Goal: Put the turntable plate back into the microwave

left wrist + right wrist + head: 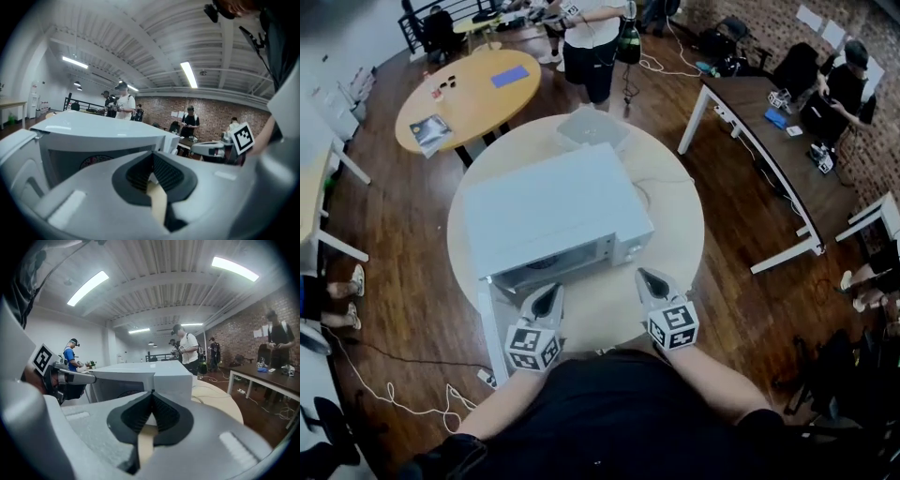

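- left gripper (pixel 547 298) and right gripper (pixel 652 279) both pinched closed, nothing in them
- both hover right in front of the microwave (pixel 548 211) on the round table (pixel 680 230)

wooden floor (pixel 412 220), brick wall (pixel 211 108)

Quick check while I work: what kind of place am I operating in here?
Probably a shared office or lab workspace: a brick wall, a long desk with people working at it, and cables trailing over the wooden floor.
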Tool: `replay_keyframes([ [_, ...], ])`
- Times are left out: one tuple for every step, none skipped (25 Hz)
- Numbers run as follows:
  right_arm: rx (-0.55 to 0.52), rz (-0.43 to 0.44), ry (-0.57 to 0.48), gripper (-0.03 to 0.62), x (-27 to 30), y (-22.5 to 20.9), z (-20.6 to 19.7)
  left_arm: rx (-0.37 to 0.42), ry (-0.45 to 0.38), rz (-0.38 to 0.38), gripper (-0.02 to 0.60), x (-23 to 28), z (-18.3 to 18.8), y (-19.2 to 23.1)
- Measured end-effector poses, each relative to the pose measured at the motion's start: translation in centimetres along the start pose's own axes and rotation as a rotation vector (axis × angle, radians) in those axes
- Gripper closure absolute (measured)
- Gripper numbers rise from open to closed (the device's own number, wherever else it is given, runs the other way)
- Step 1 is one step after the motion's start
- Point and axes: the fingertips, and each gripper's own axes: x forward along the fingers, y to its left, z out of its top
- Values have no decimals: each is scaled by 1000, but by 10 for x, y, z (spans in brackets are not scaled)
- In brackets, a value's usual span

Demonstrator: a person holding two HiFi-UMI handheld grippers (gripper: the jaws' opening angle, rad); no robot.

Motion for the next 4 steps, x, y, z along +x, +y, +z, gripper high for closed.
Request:
replay_keyframes([
  [2,-6,4,592,-2,1,-2,8,-2,-3,577,0,0,1],
  [5,-2,8,592,-1,5,-4,13,-6,4,577,-2,0,5],
  [9,6,11,592,3,10,-7,17,-11,15,577,-5,1,12],
  [13,16,14,592,8,15,-9,19,-16,27,577,-8,2,19],
])
